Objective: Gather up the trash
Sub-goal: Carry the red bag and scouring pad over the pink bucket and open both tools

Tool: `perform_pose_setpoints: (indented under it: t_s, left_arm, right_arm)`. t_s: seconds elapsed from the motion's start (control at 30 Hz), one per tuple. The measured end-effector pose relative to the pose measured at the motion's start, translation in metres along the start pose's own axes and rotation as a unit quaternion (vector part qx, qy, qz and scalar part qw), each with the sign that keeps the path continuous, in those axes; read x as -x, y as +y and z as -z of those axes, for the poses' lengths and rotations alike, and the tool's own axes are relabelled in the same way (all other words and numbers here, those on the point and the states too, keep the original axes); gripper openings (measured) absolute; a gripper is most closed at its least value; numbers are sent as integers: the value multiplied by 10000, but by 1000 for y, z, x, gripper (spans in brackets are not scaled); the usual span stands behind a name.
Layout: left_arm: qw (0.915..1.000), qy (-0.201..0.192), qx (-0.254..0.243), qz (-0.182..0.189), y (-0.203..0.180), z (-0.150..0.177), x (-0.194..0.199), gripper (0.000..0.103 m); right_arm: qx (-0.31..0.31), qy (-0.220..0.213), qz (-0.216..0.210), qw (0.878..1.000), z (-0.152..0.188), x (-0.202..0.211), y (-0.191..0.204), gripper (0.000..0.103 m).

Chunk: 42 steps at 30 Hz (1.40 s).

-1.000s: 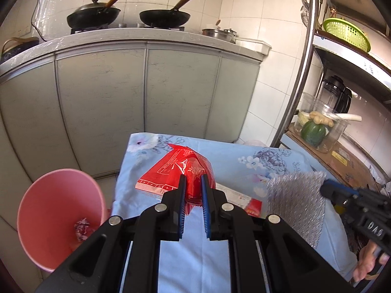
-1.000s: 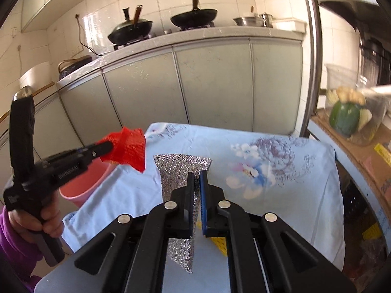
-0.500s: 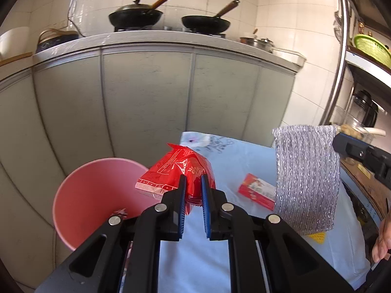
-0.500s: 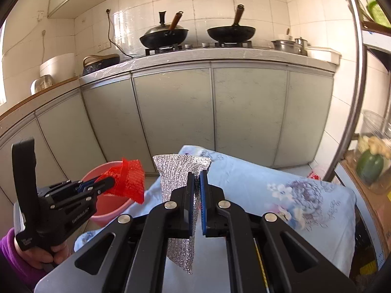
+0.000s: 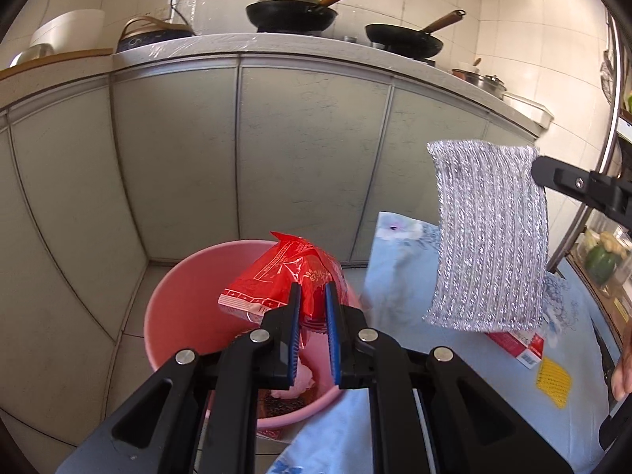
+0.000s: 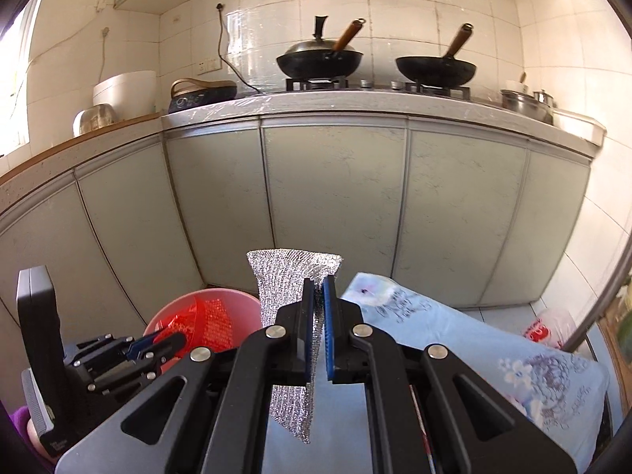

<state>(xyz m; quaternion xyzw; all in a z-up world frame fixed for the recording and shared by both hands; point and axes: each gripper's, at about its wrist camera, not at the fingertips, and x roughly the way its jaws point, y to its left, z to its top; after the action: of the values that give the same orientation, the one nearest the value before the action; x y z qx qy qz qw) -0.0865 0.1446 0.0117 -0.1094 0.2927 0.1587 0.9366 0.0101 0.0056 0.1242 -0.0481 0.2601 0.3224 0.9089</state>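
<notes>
Item one: red wrapper [image 5: 286, 276], crinkled plastic film, pinched in the jaws of the left gripper [image 5: 313, 312], hanging over the open mouth of the pink bin [image 5: 173, 316]. Judged very light, limp and slick; a grip on a bunched fold near one edge holds best, as flat film may slide out.

Item two: silver mesh cloth [image 6: 290, 316], woven metallic scrubber fabric, clamped by its upper edge between the pressed-together jaws of the right gripper [image 6: 318, 328], hanging free just right of the pink bin and above the near edge of the counter [image 6: 474, 355] with its blue flowered cover. Judged light, soft and floppy, rough enough not to slip; it will swing when carried.

Item three: pink bin, on the floor beside the counter, already holding some scraps at the bottom.

Item four: a small red-and-white packet [image 5: 517, 345] and a yellow mesh piece [image 5: 553, 381], lying on the counter right of the bin, not yet collected.
</notes>
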Motion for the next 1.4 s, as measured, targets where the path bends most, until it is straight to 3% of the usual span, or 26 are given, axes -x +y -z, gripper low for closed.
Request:
perform_pose_setpoints:
  t_s: [0.37, 1.13, 1.33, 1.4]
  left_arm:
    - [9993, 120, 214, -286, 36, 4, -17, 11]
    - [9934, 775, 449, -718, 73, 24, -79, 14]
    - [9913, 941, 531, -755, 73, 28, -87, 19]
    - [9911, 971, 521, -741, 72, 29, -89, 28]
  right_arm:
    - [283, 149, -249, 9992, -13, -59, 43, 5]
    - [465, 1193, -728, 9891, 46, -149, 83, 5]
    - [499, 1314, -726, 9874, 51, -152, 83, 12]
    - [516, 1297, -721, 9876, 52, -149, 83, 28]
